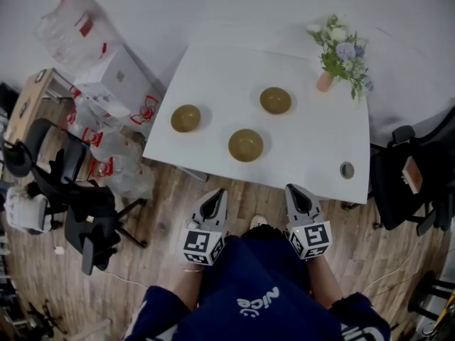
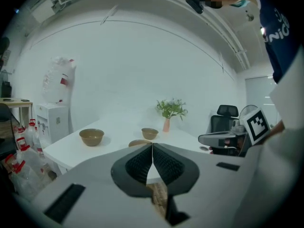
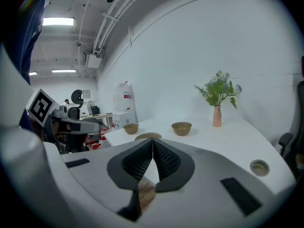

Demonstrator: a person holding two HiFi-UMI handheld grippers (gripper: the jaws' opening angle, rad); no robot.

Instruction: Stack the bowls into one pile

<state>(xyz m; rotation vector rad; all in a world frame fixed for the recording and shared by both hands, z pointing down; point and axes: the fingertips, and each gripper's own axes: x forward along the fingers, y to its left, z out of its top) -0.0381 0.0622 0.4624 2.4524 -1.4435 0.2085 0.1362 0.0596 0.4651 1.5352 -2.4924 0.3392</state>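
On the surface [image 1: 306,148], three bowls [image 1: 246,145] are spread well apart, none stacked; all stacking is left. Short of the near edge, the left tool [image 1: 212,203] and right tool [image 1: 300,199] are held closed, empty.

White table [image 1: 227,77], three bowls [image 1: 245,145], vase [image 1: 325,82]

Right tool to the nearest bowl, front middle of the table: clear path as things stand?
Likely yes. Nothing stands between the right tool and that bowl, only bare table. But its jaws are shut, and it hangs short of the table's edge.
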